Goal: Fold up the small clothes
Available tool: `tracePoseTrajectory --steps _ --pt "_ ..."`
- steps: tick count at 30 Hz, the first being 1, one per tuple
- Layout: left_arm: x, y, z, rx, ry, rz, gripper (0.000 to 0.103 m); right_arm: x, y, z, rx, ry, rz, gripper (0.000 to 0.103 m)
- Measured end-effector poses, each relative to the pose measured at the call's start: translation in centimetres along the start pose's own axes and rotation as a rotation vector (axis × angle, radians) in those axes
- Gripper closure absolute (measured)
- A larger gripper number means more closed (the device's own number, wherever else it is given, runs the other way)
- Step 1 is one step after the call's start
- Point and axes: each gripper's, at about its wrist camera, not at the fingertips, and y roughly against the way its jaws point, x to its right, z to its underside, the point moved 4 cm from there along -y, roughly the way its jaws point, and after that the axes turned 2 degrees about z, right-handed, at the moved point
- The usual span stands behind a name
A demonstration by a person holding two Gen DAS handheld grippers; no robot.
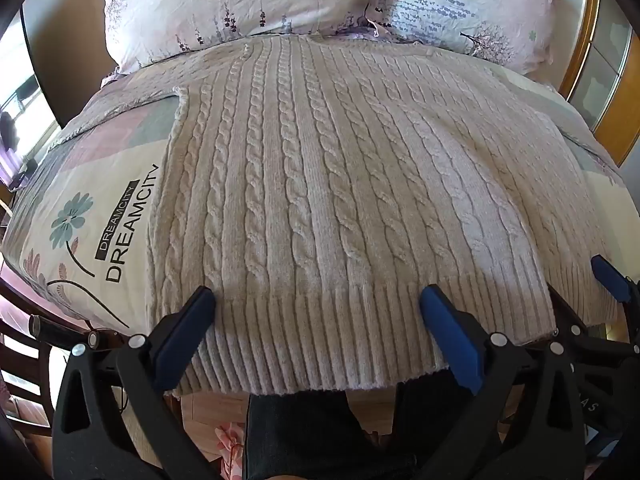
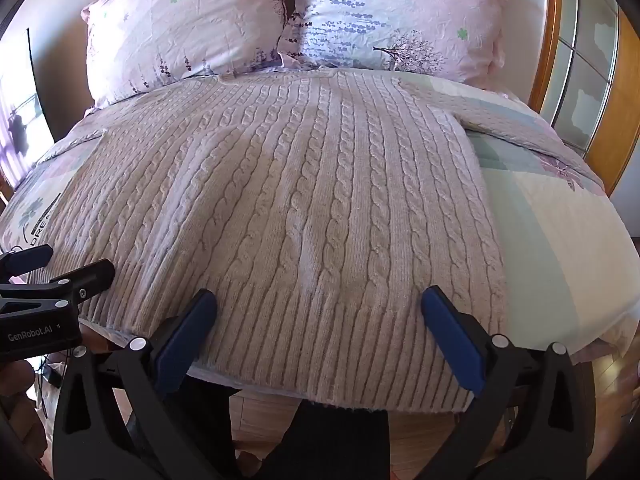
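A cream cable-knit sweater point(image 1: 320, 184) lies spread flat on the bed, its ribbed hem hanging over the near edge; it also fills the right wrist view point(image 2: 304, 208). My left gripper point(image 1: 318, 300) is open, its blue-padded fingers wide apart over the hem's left part. My right gripper point(image 2: 318, 300) is open over the hem's right part. Each gripper shows in the other's view: the right one point(image 1: 588, 284) at the right edge, the left one point(image 2: 68, 264) at the left edge. Neither holds cloth.
Two floral pillows point(image 1: 240, 4) point(image 2: 400, 12) lie at the head of the bed. The quilt point(image 1: 100, 216) with printed lettering shows left of the sweater, and pale quilt point(image 2: 560, 240) to its right. A wooden frame point(image 2: 548, 40) stands at the right. A person's dark trousers point(image 1: 296, 432) are below.
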Motion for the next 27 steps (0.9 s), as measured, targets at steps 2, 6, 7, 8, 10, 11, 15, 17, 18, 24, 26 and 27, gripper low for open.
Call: tracePoseTrajectory --steps 2,6,7,8,10,11,15,17,18,24,26,27 --pt "0.00 0.01 0.00 0.001 0.000 0.000 0.002 0.00 0.00 0.01 0.000 0.001 0.001 0.001" --pt "0.01 -0.02 -0.02 -0.002 0.001 0.000 0.002 0.00 0.00 0.01 0.001 0.000 0.000 0.001" --pt "0.01 -0.03 -0.03 -0.002 0.001 -0.001 0.002 0.00 0.00 0.01 0.001 0.000 0.000 0.001" --pt "0.01 -0.05 -0.05 -0.003 0.001 -0.001 0.002 0.00 0.00 0.01 0.001 0.000 0.000 0.001" --pt "0.00 0.01 -0.01 0.003 0.000 0.000 0.002 0.00 0.00 0.01 0.001 0.001 0.000 0.001" --pt "-0.01 0.01 -0.01 0.002 0.000 0.000 0.002 0.00 0.00 0.01 0.001 0.001 0.000 0.001" --pt "-0.03 -0.02 -0.05 0.001 -0.001 0.000 0.002 0.00 -0.01 -0.03 0.000 0.001 0.000 0.001" --pt "0.00 0.02 -0.01 0.004 -0.001 0.000 0.002 0.00 -0.01 -0.05 0.000 0.000 0.000 0.001" --pt "0.00 0.02 -0.01 0.005 -0.001 -0.001 0.002 0.01 0.00 0.02 0.002 0.000 0.000 0.001" --pt "0.00 0.02 -0.02 0.005 -0.001 -0.001 0.002 0.01 0.00 0.02 0.002 0.001 0.000 0.001" --pt "0.00 0.02 -0.02 0.005 -0.001 -0.001 0.002 0.02 0.01 0.03 0.002 0.000 0.000 0.001" --pt "0.00 0.03 -0.02 0.006 -0.001 -0.001 0.002 0.01 0.01 0.03 0.002 0.000 0.000 0.001"
